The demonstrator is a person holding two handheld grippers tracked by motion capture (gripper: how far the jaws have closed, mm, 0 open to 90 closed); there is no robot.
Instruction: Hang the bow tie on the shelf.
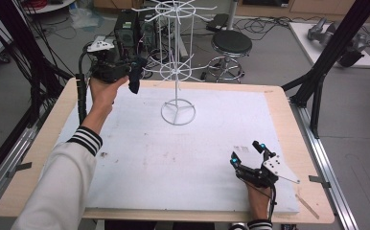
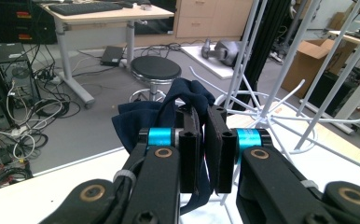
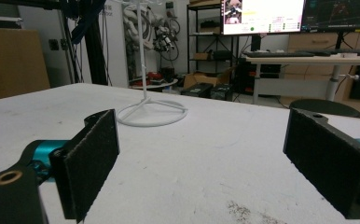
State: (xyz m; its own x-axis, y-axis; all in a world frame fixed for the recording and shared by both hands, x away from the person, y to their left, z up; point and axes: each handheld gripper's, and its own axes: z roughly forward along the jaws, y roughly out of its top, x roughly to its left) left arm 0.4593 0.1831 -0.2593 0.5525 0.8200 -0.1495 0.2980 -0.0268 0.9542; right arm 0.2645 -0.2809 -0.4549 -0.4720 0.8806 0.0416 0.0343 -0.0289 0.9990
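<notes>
Left gripper [image 2: 200, 156]: fingers clenched on a dark blue cloth [image 2: 145, 122], which bunches above and beyond the fingertips and trails below them, held off the surface [image 1: 183, 158] just short of the white wire rack [image 1: 177, 62]. Right gripper [image 1: 248, 154]: fingers released, spread wide, nothing between them, low over the surface with the rack base [image 3: 151, 112] well ahead. To hang it well, likely bring the free fold beyond the fingertips over a rack arm [image 2: 308, 122] and keep the clench until it drapes.
</notes>
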